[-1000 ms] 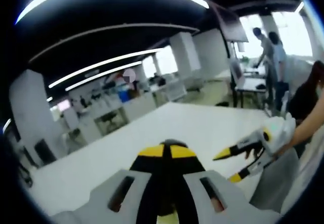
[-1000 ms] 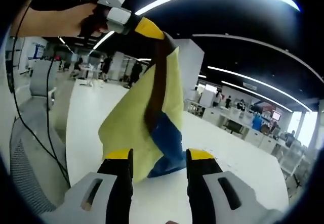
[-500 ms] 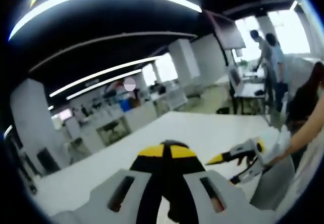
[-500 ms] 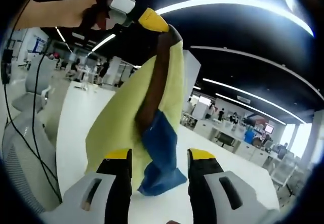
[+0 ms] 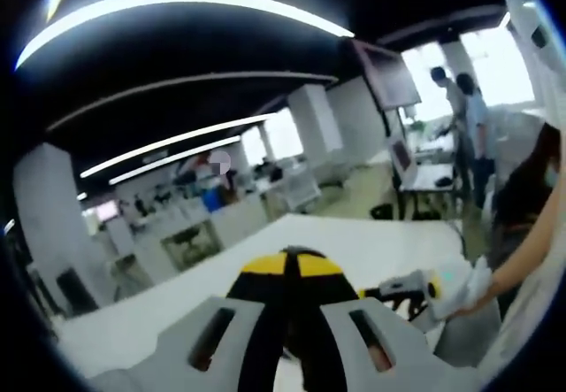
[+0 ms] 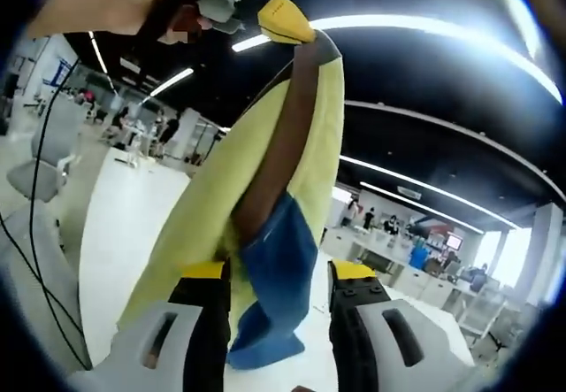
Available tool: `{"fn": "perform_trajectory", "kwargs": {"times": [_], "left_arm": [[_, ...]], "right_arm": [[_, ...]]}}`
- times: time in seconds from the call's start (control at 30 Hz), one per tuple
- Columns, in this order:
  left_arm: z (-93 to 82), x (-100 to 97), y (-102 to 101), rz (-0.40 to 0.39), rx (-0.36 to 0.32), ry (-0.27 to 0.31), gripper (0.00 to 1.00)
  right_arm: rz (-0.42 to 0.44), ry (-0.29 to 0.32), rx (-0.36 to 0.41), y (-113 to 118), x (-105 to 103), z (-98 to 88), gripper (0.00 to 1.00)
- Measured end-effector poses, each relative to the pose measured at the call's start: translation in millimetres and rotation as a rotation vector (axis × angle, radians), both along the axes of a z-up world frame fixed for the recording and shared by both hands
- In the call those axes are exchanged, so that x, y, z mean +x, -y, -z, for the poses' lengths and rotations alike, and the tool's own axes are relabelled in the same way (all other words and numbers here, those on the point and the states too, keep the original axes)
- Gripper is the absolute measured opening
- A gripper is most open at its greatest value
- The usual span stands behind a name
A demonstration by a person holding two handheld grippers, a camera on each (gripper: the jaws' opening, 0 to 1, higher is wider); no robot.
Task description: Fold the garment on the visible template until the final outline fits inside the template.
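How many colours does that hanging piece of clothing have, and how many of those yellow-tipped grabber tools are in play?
Colours on the garment:
Yellow: 1
Brown: 1
Blue: 1
Total colours: 3

Tools:
Left gripper, shut on the garment's top: 1
Right gripper, fingers open around the hanging cloth: 1
Total tools: 2

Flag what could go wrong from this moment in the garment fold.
The yellow, brown and blue cloth garment hangs by one pinched corner from the left gripper; it could slip free. The right gripper is open with hanging cloth between its fingers, so closing may grab a bunched layer, not an edge. Lifted off the white table, the garment may land misaligned.
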State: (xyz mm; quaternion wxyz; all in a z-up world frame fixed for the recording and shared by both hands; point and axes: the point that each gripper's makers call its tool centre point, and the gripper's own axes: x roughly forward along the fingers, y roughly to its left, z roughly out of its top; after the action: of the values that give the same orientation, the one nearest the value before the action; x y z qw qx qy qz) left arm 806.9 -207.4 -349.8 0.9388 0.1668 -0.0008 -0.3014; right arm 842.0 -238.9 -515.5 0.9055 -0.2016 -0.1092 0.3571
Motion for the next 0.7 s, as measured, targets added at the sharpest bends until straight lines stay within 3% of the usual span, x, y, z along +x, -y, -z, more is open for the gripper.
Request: {"fn": "perform_trajectory", "kwargs": {"times": [0.2, 0.33, 0.43, 0.5, 0.6, 0.7], "left_arm": [[1.3, -5.6, -5.1, -0.005, 0.002, -0.006, 0.0], [3.8, -9.2, -5.7, -0.006, 0.007, -0.014, 0.0], [3.4, -14.0, -4.3, 0.0, 0.01, -0.014, 0.0], [2.9, -15.5, -4.3, 0.002, 0.017, -0.014, 0.0], [0.3, -18.6, -5.3, 0.004, 0.017, -0.012, 0.0], [-4.7, -21.8, -4.6, 0.008, 0.001, -0.009, 0.0]], "right_arm": [[0.03, 0.04, 0.04, 16.3, 3.0, -18.0, 0.42], [0.03, 0.036, 0.072, 24.4, 2.3, -23.5, 0.31], [-0.015, 0.031, 0.058, 16.9, -1.0, -21.9, 0.28], [-0.052, 0.059, 0.021, 8.5, -5.1, -19.9, 0.28], [-0.057, 0.046, 0.025, 3.4, -4.8, -18.3, 0.22], [-0.065, 0.064, 0.011, -5.2, -5.9, -18.7, 0.23]]}}
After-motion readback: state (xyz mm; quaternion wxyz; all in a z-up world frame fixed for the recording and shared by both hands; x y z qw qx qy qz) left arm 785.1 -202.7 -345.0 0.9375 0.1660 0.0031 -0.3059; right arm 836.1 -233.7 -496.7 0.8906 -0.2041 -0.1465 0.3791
